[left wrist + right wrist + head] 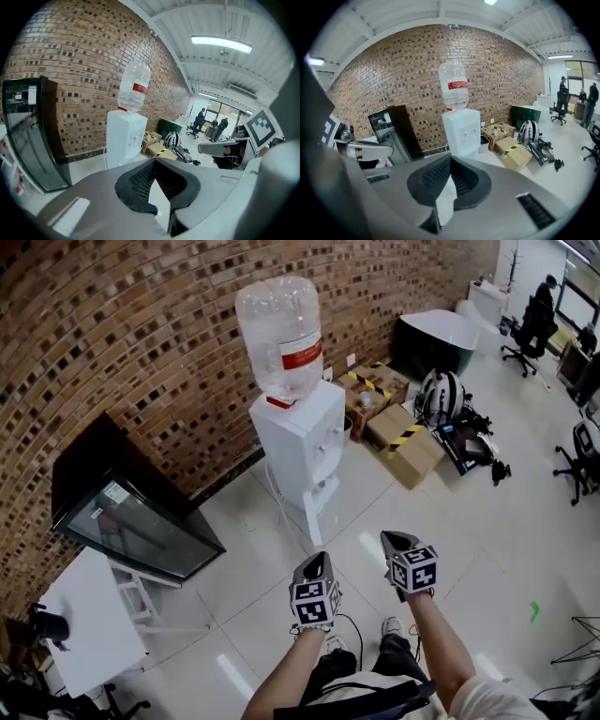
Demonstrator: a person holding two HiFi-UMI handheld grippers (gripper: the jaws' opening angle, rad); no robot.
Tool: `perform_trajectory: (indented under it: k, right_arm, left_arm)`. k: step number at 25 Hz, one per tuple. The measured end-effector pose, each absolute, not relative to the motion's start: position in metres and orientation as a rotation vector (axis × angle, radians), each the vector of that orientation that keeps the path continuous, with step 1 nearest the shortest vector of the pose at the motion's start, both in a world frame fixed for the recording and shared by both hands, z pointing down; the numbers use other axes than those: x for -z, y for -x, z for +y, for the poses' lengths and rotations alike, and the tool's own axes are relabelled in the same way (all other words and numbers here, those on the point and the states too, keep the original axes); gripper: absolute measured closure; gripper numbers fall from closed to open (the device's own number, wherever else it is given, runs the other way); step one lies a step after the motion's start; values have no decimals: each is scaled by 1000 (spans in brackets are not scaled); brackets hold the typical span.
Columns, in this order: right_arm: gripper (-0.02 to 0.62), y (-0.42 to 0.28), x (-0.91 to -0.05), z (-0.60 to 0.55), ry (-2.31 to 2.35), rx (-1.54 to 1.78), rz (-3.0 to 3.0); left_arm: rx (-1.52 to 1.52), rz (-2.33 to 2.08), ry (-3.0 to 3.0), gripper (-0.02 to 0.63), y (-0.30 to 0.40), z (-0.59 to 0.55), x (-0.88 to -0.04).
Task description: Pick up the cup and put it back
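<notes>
The left gripper (317, 563) and the right gripper (394, 542) are both pressed together on nothing, in the air well apart from the dispenser (298, 442), and since no cup can be made out, the pick-up seems not yet begun.

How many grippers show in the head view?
2. The left gripper is low at centre; the right gripper is just right of it, slightly higher. None seems hidden.

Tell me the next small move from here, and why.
Probably step closer to the water dispenser: the left gripper and right gripper are both shut, empty and held well short of it, and I cannot make out a cup from this far.
</notes>
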State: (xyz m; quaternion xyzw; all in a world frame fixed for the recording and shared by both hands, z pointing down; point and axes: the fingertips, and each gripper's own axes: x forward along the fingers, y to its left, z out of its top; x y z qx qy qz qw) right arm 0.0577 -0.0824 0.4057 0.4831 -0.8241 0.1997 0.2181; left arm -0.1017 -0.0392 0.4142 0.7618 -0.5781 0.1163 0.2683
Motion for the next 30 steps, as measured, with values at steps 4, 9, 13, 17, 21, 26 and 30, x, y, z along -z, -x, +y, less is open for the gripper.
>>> perform_trajectory:
  k: [4, 9, 13, 17, 21, 26, 30]
  right_arm:
    - [586, -62, -377, -53, -1327, -531, -2324]
    - [586, -78, -369, -3, -1263, -523, -2363]
    - [584, -99, -364, 43, -1204, -486, -2392]
    - [584, -120, -356, 86, -1169, -484, -2440]
    - [584, -143, -354, 115, -1177, -509, -2468]
    - [584, -163, -347, 136, -1192, -501, -2495]
    - [584, -178, -342, 145, -1212, -472, -2495]
  left_arm:
    - [-278, -1569, -2070, 600, 94, -24, -388]
    - [-245, -1605, -2081, 599, 71, 8, -370]
    - [-252, -1619, -2082, 599, 41, 44, -367]
    - [-239, -1641, -2076, 598, 14, 84, -358]
    - [-223, -1657, -2080, 600, -8, 116, -348]
    - [-204, -1680, -2082, 600, -28, 142, -341]
    - [-194, -1680, -2093, 600, -42, 153, -337]
